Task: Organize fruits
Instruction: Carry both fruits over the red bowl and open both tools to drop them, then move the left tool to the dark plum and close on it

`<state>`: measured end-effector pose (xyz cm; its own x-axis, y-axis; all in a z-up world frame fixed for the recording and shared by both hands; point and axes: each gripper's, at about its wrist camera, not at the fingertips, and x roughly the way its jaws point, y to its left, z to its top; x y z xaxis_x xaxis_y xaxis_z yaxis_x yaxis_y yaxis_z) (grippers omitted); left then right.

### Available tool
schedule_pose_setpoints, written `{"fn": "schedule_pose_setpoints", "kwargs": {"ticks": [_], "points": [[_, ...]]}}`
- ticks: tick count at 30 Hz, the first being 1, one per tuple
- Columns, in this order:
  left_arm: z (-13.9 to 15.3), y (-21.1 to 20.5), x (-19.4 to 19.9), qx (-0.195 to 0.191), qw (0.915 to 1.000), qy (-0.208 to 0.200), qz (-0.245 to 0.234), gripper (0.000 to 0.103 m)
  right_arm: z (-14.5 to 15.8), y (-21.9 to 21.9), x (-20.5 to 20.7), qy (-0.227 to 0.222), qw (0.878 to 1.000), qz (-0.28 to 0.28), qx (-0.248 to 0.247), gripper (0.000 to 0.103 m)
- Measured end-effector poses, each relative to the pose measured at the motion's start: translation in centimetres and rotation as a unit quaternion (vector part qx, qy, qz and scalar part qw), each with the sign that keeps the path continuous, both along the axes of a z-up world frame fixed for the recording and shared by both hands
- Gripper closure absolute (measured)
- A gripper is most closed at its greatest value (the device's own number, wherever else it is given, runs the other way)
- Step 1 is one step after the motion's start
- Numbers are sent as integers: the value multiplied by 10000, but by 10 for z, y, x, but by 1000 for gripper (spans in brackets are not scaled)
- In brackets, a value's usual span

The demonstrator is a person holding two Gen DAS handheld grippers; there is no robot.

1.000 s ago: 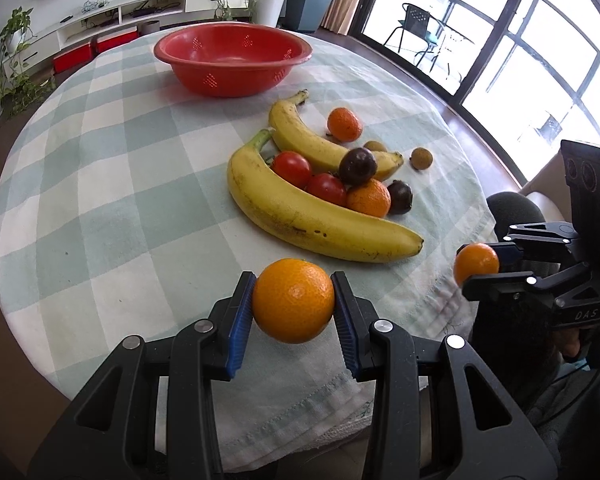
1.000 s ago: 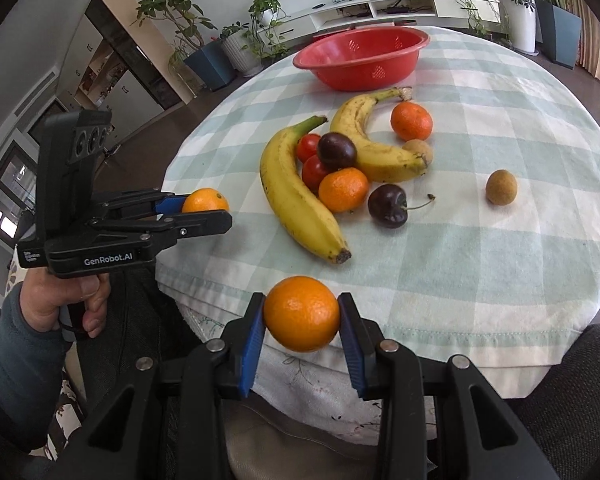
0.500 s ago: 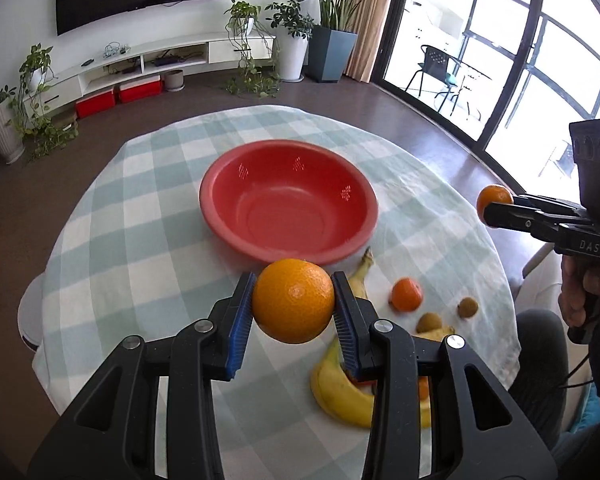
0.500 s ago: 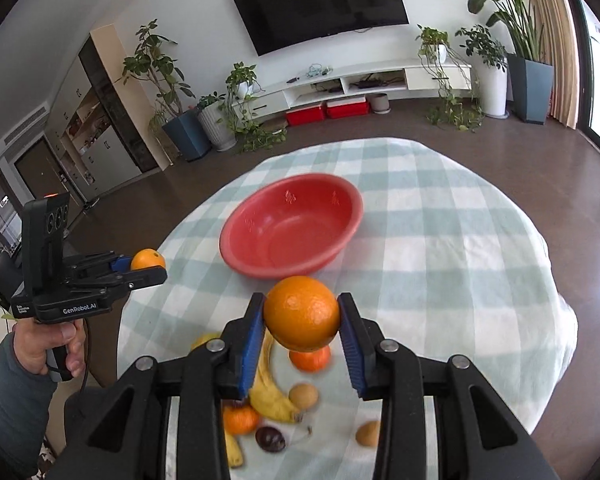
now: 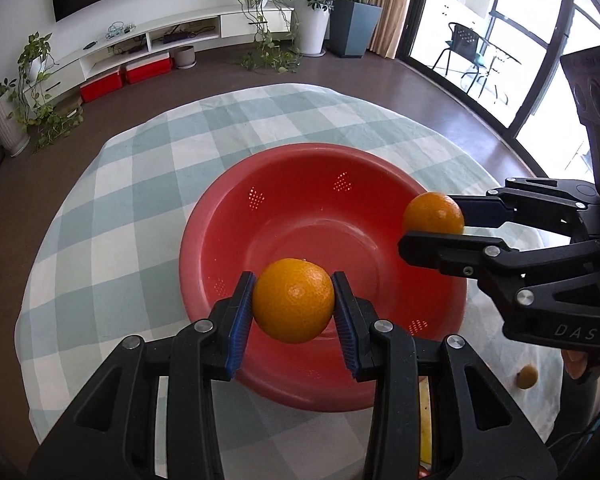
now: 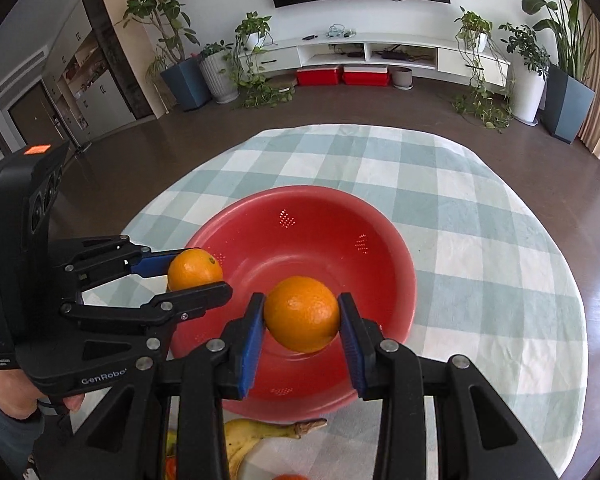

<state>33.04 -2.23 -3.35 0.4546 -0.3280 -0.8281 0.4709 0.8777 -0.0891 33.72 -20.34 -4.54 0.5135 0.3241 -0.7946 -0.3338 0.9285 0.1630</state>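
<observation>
A red perforated bowl (image 5: pixel 284 216) (image 6: pixel 320 232) stands on the checked tablecloth, with nothing lying in it. My left gripper (image 5: pixel 293 307) is shut on an orange (image 5: pixel 293 300) held over the bowl's near side. My right gripper (image 6: pixel 302 318) is shut on a second orange (image 6: pixel 302 314), also above the bowl. Each view shows the other gripper from the side, the right one (image 5: pixel 430 222) with its orange (image 5: pixel 433 213) over the bowl's right rim, the left one (image 6: pixel 194 274) with its orange (image 6: pixel 195 269) over the left rim.
A banana (image 6: pixel 260 434) and bits of other fruit lie just in front of the bowl. A small brown fruit (image 5: pixel 527 376) rests on the cloth (image 5: pixel 112 208) at the right. Beyond the round table are floor, plants and a low white TV shelf.
Both grippers have travelled with their oranges from the table's near edge, past the fruit pile, to above the red bowl. The bowl now fills the middle of both views.
</observation>
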Motion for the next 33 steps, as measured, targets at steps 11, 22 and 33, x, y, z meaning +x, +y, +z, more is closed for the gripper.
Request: {"fn": "schedule_pose_setpoints", "kwargs": {"ticks": [11, 22, 33], "points": [[-35, -10, 4, 321, 9994, 54, -100, 66, -29, 9, 9, 99, 9979, 58, -637, 63], [-14, -2, -10, 230, 9995, -203, 89, 51, -23, 2, 2, 16, 9986, -94, -525, 63], [32, 33, -94, -645, 9954, -632, 333, 0, 41, -57, -90, -568, 9952, -380, 702, 16]]}}
